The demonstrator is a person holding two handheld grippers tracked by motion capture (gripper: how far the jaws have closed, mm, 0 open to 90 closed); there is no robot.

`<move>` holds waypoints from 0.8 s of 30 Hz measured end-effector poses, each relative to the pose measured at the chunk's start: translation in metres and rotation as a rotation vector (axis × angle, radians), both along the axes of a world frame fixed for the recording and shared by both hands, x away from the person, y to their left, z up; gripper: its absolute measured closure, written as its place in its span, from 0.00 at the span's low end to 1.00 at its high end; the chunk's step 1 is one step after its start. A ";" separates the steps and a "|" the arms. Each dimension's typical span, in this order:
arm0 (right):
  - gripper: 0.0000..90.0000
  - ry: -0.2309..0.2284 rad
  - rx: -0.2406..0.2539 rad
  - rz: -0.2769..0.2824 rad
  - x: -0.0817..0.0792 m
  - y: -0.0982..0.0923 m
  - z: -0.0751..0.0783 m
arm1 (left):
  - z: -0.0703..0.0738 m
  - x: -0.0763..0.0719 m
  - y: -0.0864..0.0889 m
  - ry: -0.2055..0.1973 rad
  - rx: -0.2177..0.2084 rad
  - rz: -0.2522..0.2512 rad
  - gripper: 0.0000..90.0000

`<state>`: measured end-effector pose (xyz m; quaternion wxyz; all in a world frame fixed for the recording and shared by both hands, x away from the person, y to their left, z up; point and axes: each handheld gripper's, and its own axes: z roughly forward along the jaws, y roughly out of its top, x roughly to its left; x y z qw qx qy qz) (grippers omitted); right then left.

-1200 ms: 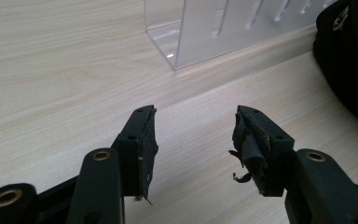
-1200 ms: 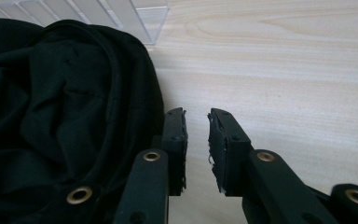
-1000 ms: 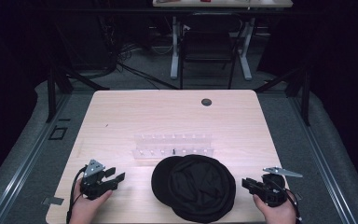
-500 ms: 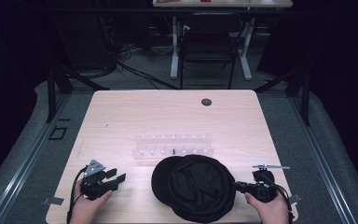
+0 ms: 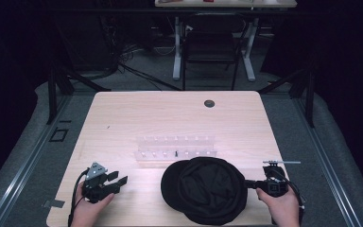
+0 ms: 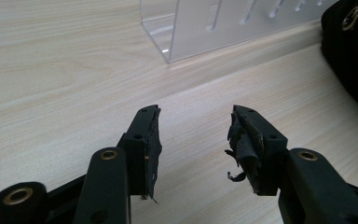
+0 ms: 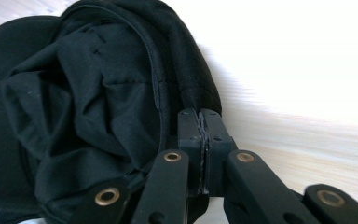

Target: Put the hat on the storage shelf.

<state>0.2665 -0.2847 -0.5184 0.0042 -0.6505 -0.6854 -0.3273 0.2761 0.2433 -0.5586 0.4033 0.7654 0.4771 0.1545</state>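
Observation:
A black cap (image 5: 208,189) lies upside down on the wooden table (image 5: 146,118), near the front edge. My right gripper (image 5: 246,183) lies level at the cap's right rim. In the right gripper view its jaws have just been closing and now meet pad to pad (image 7: 204,114), with the cap's (image 7: 98,107) rim band running into the tips. My left gripper (image 5: 118,182) rests at the front left, apart from the cap. Its jaws stand open (image 6: 193,126) over bare wood, nothing between them; the cap (image 6: 354,56) shows far off to the right.
A clear acrylic rack (image 5: 175,149) with rows of small pegs stands just behind the cap, and it rises ahead of the left jaws (image 6: 223,23). A round cable hole (image 5: 209,103) sits near the table's far edge. A chair (image 5: 212,47) stands beyond the table.
My right gripper has slid left to the cap's rim and its jaws have shut there. The left gripper has stayed where it was, still open.

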 end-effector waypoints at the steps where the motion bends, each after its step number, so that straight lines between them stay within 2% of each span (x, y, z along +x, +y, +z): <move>1: 0.98 0.000 0.000 0.000 0.000 0.000 0.000 | 0.000 0.000 0.000 0.000 0.000 0.000 0.59; 4: 0.98 0.003 -0.039 -0.009 0.004 -0.014 0.003 | 0.000 0.000 -0.001 -0.002 0.011 -0.008 0.59; 9: 0.98 0.022 -0.058 -0.030 0.011 -0.026 0.006 | 0.000 -0.001 0.000 -0.007 0.008 -0.002 0.60; 11: 0.97 0.031 -0.061 -0.019 0.013 -0.028 0.006 | 0.000 -0.001 0.000 -0.006 0.004 0.000 0.60; 12: 0.95 0.062 -0.078 -0.008 0.015 -0.029 0.007 | 0.000 -0.001 0.000 -0.004 0.006 -0.003 0.60; 15: 0.93 0.077 -0.090 0.010 0.017 -0.028 0.008 | -0.001 -0.001 0.000 0.001 0.010 -0.007 0.60; 17: 0.91 0.105 -0.108 0.024 0.020 -0.027 0.011 | -0.001 -0.001 -0.001 -0.003 0.012 -0.011 0.60; 18: 0.91 0.125 -0.146 0.038 0.021 -0.027 0.013 | -0.001 -0.001 -0.001 -0.003 0.011 -0.012 0.60; 19: 0.91 0.124 -0.116 0.036 0.022 -0.026 0.011 | -0.001 -0.001 -0.001 -0.003 0.011 -0.012 0.60; 24: 0.90 0.168 -0.131 0.049 0.027 -0.023 0.011 | -0.001 -0.001 -0.001 -0.002 0.012 -0.010 0.60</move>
